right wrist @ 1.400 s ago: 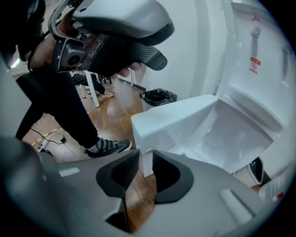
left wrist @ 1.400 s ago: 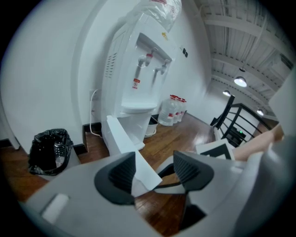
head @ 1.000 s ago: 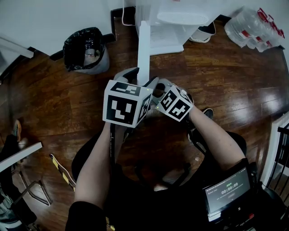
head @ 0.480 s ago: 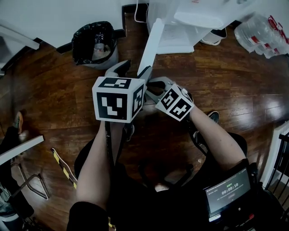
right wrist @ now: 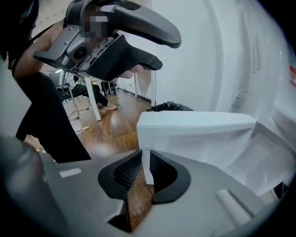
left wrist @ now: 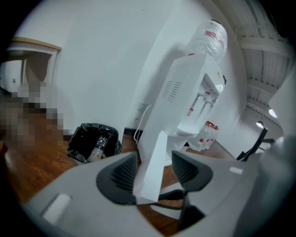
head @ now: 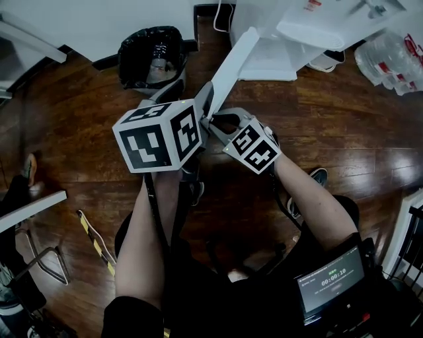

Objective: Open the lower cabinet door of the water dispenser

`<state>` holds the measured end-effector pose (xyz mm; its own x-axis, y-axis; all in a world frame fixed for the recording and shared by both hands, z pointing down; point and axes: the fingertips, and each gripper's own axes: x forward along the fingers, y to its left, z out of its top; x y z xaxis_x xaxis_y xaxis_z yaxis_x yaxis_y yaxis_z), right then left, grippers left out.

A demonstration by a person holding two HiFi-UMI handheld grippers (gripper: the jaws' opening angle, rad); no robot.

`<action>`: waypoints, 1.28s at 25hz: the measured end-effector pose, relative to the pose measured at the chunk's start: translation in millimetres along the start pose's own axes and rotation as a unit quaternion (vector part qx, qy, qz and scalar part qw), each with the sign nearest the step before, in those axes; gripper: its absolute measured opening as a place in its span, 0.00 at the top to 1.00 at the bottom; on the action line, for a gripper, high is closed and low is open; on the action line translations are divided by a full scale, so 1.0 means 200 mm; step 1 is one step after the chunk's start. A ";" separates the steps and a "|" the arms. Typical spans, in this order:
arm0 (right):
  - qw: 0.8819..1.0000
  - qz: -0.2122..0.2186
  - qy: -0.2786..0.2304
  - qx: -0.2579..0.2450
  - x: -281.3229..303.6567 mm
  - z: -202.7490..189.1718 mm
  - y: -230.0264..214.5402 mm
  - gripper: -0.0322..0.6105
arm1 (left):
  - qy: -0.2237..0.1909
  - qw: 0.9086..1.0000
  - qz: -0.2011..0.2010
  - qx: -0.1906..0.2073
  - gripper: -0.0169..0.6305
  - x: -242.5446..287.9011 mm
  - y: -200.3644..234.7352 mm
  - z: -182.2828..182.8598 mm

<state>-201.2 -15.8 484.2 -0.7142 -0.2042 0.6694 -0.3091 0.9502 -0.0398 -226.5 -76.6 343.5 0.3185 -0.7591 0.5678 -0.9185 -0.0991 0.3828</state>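
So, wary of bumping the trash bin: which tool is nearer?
Left. Left tool, just closing around the cabinet door, sits by the trash bin; right tool, also closing on its tab, is farther.

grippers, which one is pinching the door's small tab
The right gripper: its jaws have just been closing and pinch the white tab on the door. The left gripper, jaws also closing, only straddles the door's edge, a gap on one side.

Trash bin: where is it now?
Head view, upper left: the black-bagged trash bin stands on the wood floor by the white wall, just left of the open cabinet door and the water dispenser.
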 end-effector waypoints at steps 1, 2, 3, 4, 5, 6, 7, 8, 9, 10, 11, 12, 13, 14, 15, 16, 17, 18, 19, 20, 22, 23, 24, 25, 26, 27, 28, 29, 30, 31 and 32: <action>1.000 0.000 -0.002 0.003 0.01 0.01 0.00 0.86 | 0.002 1.000 -0.001 0.000 0.59 0.00 0.01 0.00; 1.000 -0.001 -0.004 0.005 0.03 0.02 -0.01 0.87 | 0.002 1.000 0.002 0.001 0.59 0.00 0.02 0.00; 1.000 -0.001 -0.005 0.005 0.04 0.03 -0.01 0.87 | 0.003 1.000 0.004 0.002 0.59 -0.01 0.03 0.00; 1.000 -0.001 -0.006 0.004 0.05 0.04 -0.01 0.88 | 0.003 1.000 0.005 0.003 0.59 -0.01 0.03 0.00; 1.000 -0.001 -0.007 0.003 0.06 0.05 -0.01 0.88 | 0.004 1.000 0.006 0.003 0.59 -0.01 0.04 0.00; 1.000 -0.001 -0.008 0.002 0.07 0.06 -0.01 0.88 | 0.004 1.000 0.006 0.003 0.59 -0.01 0.04 0.00; 1.000 -0.001 -0.010 0.002 0.08 0.07 -0.01 0.88 | 0.005 1.000 0.006 0.003 0.59 0.00 0.05 0.00; 1.000 -0.002 -0.011 0.001 0.09 0.08 -0.01 0.88 | 0.006 1.000 0.008 0.003 0.59 -0.01 0.05 0.00; 1.000 -0.002 -0.012 0.001 0.09 0.09 -0.01 0.88 | 0.007 1.000 0.010 0.004 0.59 -0.01 0.06 0.00; 1.000 -0.003 -0.013 0.001 0.10 0.10 -0.02 0.88 | 0.008 1.000 0.011 0.004 0.59 -0.01 0.06 0.00; 1.000 -0.005 -0.013 0.001 0.11 0.11 -0.02 0.88 | 0.008 1.000 0.012 0.004 0.59 -0.01 0.07 0.00; 1.000 -0.006 -0.014 0.002 0.13 0.12 -0.02 0.88 | 0.007 1.000 0.013 0.003 0.59 -0.01 0.08 0.01; 1.000 -0.007 -0.015 0.005 0.14 0.13 -0.02 0.88 | 0.005 1.000 0.015 0.002 0.59 -0.02 0.08 0.01; 1.000 -0.009 -0.017 0.009 0.15 0.14 -0.03 0.87 | 0.002 1.000 0.017 0.000 0.59 -0.02 0.09 0.02; 1.000 -0.010 -0.019 0.014 0.16 0.16 -0.03 0.87 | 0.000 1.000 0.019 -0.002 0.59 -0.02 0.10 0.03; 1.000 -0.012 -0.022 0.019 0.17 0.17 -0.03 0.87 | -0.002 1.000 0.022 -0.003 0.59 -0.03 0.10 0.04; 0.999 -0.013 -0.024 0.024 0.18 0.18 -0.04 0.87 | -0.003 1.000 0.025 -0.005 0.59 -0.03 0.11 0.04; 0.999 -0.014 -0.027 0.028 0.19 0.19 -0.04 0.87 | -0.004 1.000 0.027 -0.005 0.59 -0.03 0.12 0.04; 0.999 -0.014 -0.029 0.030 0.20 0.19 -0.04 0.87 | -0.004 1.000 0.029 -0.006 0.59 -0.03 0.13 0.04; 0.999 -0.015 -0.031 0.032 0.21 0.20 -0.05 0.87 | -0.003 1.000 0.029 -0.006 0.59 -0.03 0.13 0.04; 0.999 -0.014 -0.034 0.032 0.23 0.22 -0.05 0.87 | 0.000 1.000 0.027 -0.007 0.59 -0.03 0.13 0.03; 0.999 -0.013 -0.035 0.033 0.24 0.23 -0.05 0.87 | 0.001 1.000 0.025 -0.007 0.59 -0.02 0.13 0.02; 0.999 -0.013 -0.036 0.033 0.24 0.23 -0.06 0.87 | 0.003 1.000 0.023 -0.006 0.59 -0.02 0.13 0.02; 0.999 -0.013 -0.037 0.034 0.25 0.24 -0.06 0.87 | 0.004 1.000 0.022 -0.006 0.59 -0.02 0.12 0.01; 0.999 -0.014 -0.039 0.035 0.26 0.25 -0.06 0.87 | 0.005 1.000 0.021 -0.005 0.59 -0.02 0.12 0.01; 0.998 -0.014 -0.040 0.036 0.26 0.26 -0.06 0.87 | 0.006 1.000 0.021 -0.005 0.59 -0.02 0.12 0.01; 0.998 -0.015 -0.040 0.036 0.27 0.26 -0.07 0.87 | 0.006 1.000 0.022 -0.004 0.59 -0.02 0.13 0.00; 0.998 -0.015 -0.040 0.037 0.27 0.27 -0.07 0.87 | 0.007 1.000 0.022 -0.003 0.59 -0.02 0.13 0.00; 0.998 -0.016 -0.040 0.038 0.27 0.27 -0.07 0.87 | 0.008 1.000 0.023 -0.002 0.59 -0.03 0.14 0.00; 0.998 -0.016 -0.040 0.039 0.27 0.27 -0.07 0.88 | 0.008 1.000 0.023 -0.002 0.59 -0.03 0.14 0.00; 0.998 -0.016 -0.040 0.039 0.27 0.27 -0.07 0.88 | 0.008 1.000 0.023 -0.002 0.59 -0.03 0.14 0.00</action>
<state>-269.8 -52.9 481.6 -0.7504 -0.2562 0.6093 -0.3786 0.9222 -0.0785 -254.4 -74.8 351.7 0.2791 -0.7520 0.5972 -0.9317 -0.0616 0.3579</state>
